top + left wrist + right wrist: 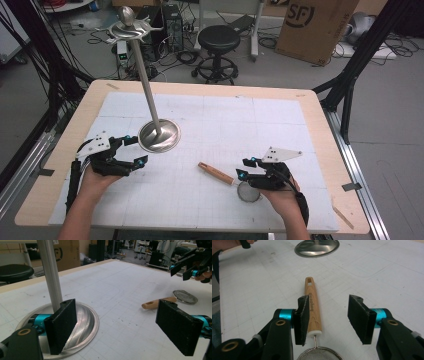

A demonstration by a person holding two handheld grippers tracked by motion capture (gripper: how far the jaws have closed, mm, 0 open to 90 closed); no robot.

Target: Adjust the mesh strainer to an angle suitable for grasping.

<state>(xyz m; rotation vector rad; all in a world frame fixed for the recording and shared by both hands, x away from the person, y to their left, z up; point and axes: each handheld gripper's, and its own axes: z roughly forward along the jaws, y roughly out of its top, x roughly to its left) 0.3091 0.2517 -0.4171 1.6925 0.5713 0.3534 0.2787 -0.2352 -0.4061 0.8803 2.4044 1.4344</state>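
A small strainer lies on the white mat, its wooden handle (216, 173) pointing toward a metal stand and its mesh bowl (248, 191) toward the person. My right gripper (244, 168) hovers over the bowl end, open. In the right gripper view the handle (312, 305) lies between the jaws of this gripper (329, 300), close by the left pad, with neither pad pressing on it. The stand has a round base (159, 135) and a leaning pole (147, 85). My left gripper (136, 150) is open and empty just left of the base (85, 317).
The stand's top (127, 27) carries hooks and reaches past the table's far edge. The wooden table rim (325, 125) frames the mat. Behind the table stand a black stool (219, 37) and a cardboard box (315, 25). The right gripper (183, 270) shows far off beyond the strainer (185, 296).
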